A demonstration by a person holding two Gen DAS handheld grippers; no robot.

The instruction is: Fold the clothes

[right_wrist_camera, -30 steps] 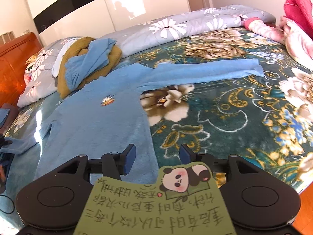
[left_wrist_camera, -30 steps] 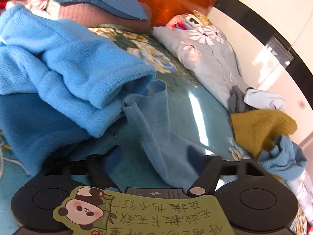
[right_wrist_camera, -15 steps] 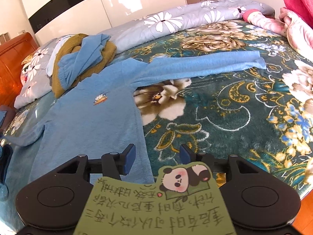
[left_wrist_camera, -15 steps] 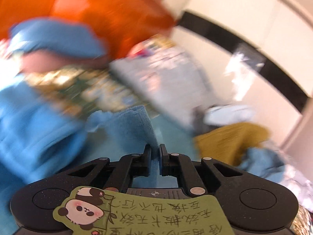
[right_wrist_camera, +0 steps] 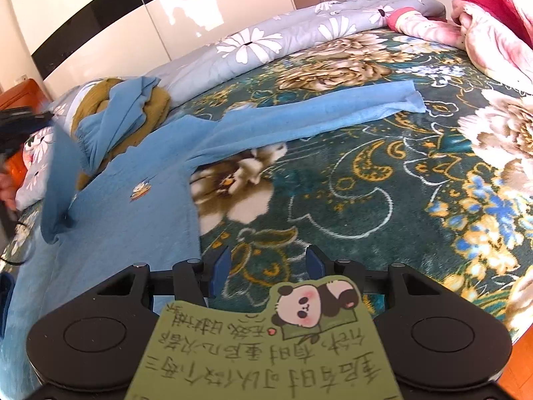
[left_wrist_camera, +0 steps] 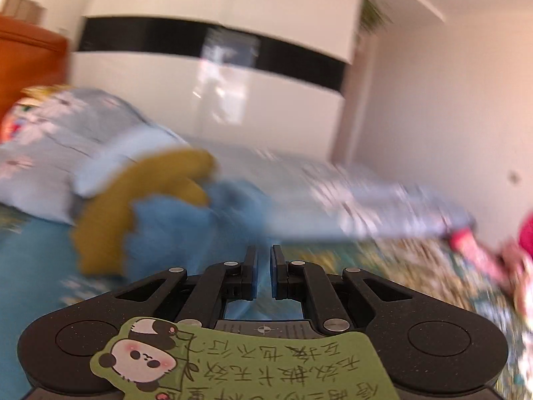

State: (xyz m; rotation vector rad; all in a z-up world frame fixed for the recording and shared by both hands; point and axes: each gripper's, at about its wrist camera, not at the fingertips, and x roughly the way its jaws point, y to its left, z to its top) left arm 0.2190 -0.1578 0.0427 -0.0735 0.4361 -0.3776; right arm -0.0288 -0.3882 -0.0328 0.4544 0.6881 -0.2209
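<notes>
Left wrist view: heavy motion blur. left gripper (left_wrist_camera: pixel 264 271) at lower centre, jaws clenched on a strip of the blue top (left_wrist_camera: pixel 263 283); the fabric runs down between the pads. Above left of the jaws, a pile of mustard and blue clothes (left_wrist_camera: pixel 143 206) in front of a grey floral duvet (left_wrist_camera: pixel 66 140). White wardrobe (left_wrist_camera: pixel 213 83) with a black band fills the upper frame.

Right wrist view: sharp. right gripper (right_wrist_camera: pixel 268 265) at lower centre, jaws released, nothing between the pads, only the floral bedspread (right_wrist_camera: pixel 383 183) behind the gap. Blue top (right_wrist_camera: pixel 133 213) lies flat across centre-left, small badge on the chest. One sleeve (right_wrist_camera: pixel 316 113) stretches toward upper right, flat on the bedspread. The other sleeve (right_wrist_camera: pixel 61 180), at left edge, is lifted off the bed toward a dark gripper (right_wrist_camera: pixel 20 123) at the upper left edge. Clothes pile (right_wrist_camera: pixel 123 113) sits just above the top's shoulder. Pink bedding (right_wrist_camera: pixel 493 26) in upper right corner.
</notes>
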